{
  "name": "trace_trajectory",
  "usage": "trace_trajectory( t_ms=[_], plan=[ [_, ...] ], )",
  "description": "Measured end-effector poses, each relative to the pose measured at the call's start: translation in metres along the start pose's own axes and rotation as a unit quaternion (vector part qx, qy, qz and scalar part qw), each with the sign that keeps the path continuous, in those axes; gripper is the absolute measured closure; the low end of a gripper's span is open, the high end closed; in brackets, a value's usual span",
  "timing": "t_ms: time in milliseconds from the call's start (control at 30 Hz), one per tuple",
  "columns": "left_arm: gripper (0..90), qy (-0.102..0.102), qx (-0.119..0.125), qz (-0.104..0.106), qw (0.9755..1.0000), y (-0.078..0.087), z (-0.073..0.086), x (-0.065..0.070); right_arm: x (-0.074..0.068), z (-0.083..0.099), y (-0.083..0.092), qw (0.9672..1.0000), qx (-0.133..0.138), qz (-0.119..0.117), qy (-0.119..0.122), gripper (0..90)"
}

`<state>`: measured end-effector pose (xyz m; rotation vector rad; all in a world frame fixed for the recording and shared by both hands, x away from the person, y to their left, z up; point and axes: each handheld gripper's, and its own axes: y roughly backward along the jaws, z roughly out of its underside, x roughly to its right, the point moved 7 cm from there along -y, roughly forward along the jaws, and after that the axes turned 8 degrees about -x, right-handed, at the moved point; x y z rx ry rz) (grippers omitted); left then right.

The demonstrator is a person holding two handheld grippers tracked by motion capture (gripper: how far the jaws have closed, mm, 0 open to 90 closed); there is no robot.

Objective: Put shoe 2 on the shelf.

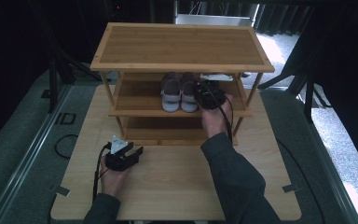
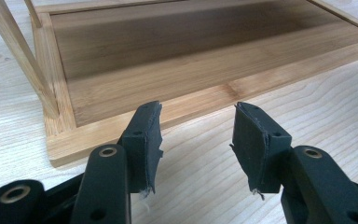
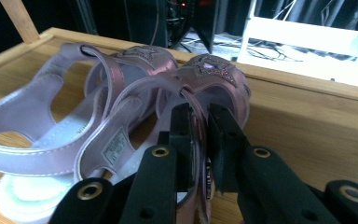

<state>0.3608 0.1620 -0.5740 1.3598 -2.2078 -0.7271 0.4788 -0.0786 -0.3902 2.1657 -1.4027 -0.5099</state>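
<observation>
Surface: pale wooden table (image 1: pixel 177 177) in a dark room, carrying a three-tier bamboo shoe rack (image 1: pixel 182 44) at its far side.
Left gripper: black two-jaw left gripper (image 1: pixel 135 151) held low over the table's near left part, in front of the rack's bottom left corner.
Left gripper jaws: spread wide in the left gripper view (image 2: pixel 198 140), bare table between the pads, nothing touched; the rack's bottom shelf (image 2: pixel 177 60) lies just beyond the tips.
Left hand: person's left hand (image 1: pixel 114 179) wrapped around the gripper's rear.
Sandals: pair of small pink strapped sandals (image 1: pixel 179 93) side by side on the rack's middle shelf (image 1: pixel 135 100), under the top board.
Right gripper: black two-jaw right gripper (image 1: pixel 207 95) reaching into the middle shelf at the right of the pair.
Right gripper jaws: in the right gripper view (image 3: pixel 199 140) nearly pressed together, pinching a thin pink strap of the nearer sandal (image 3: pixel 168 93); the other sandal (image 3: pixel 60 121) touches it on the left.
Right hand: person's right hand (image 1: pixel 216 119) with a dark sleeve behind it.
</observation>
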Motion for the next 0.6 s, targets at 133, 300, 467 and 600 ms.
trace_trajectory(
  t_ms=[133,300,467,600],
  plan=[
    [52.3,0.000,-0.001,0.000,1.0000,0.000,0.000,0.000,0.002,0.001,-0.002,0.9998,0.000,-0.018,0.006,67.7],
    [52.1,0.001,0.000,-0.001,1.0000,0.000,0.000,-0.002,0.007,0.000,0.009,0.9982,0.043,-0.043,-0.002,51.7],
    [51.6,0.004,0.001,-0.005,1.0000,0.001,0.001,-0.004,0.011,0.003,0.035,0.9945,0.087,-0.058,0.004,45.7],
    [51.0,-0.002,0.000,-0.016,0.9999,0.003,0.001,-0.007,0.014,0.017,0.062,0.9907,0.117,-0.057,0.040,43.6]
  ],
)
